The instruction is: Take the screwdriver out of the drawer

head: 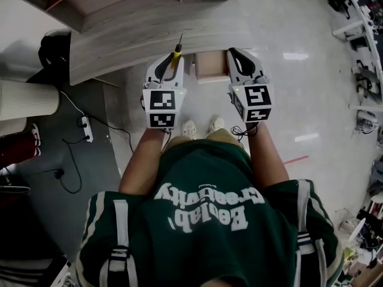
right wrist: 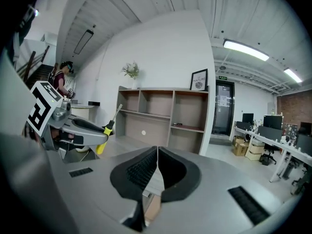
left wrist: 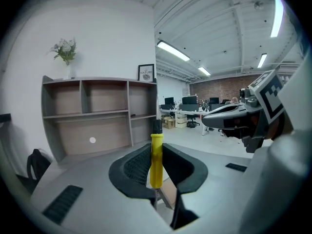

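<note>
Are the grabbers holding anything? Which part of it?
The left gripper holds the screwdriver by its yellow handle, with the metal shaft poking out ahead. The right gripper is shut on nothing.

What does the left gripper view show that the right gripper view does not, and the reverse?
Only the left gripper view: its own jaws clamped on the yellow handle of the screwdriver, and the right gripper from the side. Only the right gripper view: its own jaws shut on nothing, the left gripper from the side, the screwdriver's metal shaft. Both: the screwdriver itself, the shelf unit, with the plant and framed picture on top.
</note>
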Demonstrator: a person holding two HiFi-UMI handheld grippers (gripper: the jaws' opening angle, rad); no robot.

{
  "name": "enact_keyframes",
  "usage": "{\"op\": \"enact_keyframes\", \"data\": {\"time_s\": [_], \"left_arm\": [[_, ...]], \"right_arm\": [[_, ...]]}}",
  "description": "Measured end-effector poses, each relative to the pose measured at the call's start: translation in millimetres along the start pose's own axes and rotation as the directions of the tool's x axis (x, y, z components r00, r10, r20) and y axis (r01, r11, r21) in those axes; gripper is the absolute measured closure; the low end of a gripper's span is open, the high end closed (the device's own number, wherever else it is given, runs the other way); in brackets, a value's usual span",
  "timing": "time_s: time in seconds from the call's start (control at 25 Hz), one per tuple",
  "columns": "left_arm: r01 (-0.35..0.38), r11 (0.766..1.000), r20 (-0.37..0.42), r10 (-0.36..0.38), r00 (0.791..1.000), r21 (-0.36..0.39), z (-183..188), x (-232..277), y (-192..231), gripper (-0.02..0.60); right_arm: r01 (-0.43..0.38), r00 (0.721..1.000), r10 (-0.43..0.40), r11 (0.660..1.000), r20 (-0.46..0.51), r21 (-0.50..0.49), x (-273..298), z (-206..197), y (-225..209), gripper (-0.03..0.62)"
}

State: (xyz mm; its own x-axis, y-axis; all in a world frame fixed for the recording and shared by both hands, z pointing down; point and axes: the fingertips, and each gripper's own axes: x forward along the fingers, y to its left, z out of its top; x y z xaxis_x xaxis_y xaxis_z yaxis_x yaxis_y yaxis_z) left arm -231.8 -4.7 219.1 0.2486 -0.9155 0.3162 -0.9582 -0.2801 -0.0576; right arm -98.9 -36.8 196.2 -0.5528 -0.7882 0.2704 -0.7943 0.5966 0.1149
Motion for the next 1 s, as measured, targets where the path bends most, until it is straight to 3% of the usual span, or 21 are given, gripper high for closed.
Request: {"op": "enact_keyframes", "data": {"time_s": [0.48, 0.68, 1.0], "left_arm": [[-0.083, 0.996, 0.050, 0.084, 0.995, -0.022, 7, -64, 37, 0.499], [-0.085, 0.994, 0.051, 0.088, 0.995, -0.065, 8, -79, 44, 0.499], [-0.118, 0.992, 0.075, 0.121, 0.990, -0.038, 16, -99, 60, 0.499]], "right_arm": [[-0.042, 0.996, 0.048, 0.995, 0.070, -0.090, -16, 38, 39, 0.559], [-0.076, 0.994, 0.086, 0.989, 0.074, -0.123, -17, 44, 54, 0.559], [-0.109, 0.989, 0.122, 0.983, 0.080, -0.144, -16, 53, 76, 0.559]]}}
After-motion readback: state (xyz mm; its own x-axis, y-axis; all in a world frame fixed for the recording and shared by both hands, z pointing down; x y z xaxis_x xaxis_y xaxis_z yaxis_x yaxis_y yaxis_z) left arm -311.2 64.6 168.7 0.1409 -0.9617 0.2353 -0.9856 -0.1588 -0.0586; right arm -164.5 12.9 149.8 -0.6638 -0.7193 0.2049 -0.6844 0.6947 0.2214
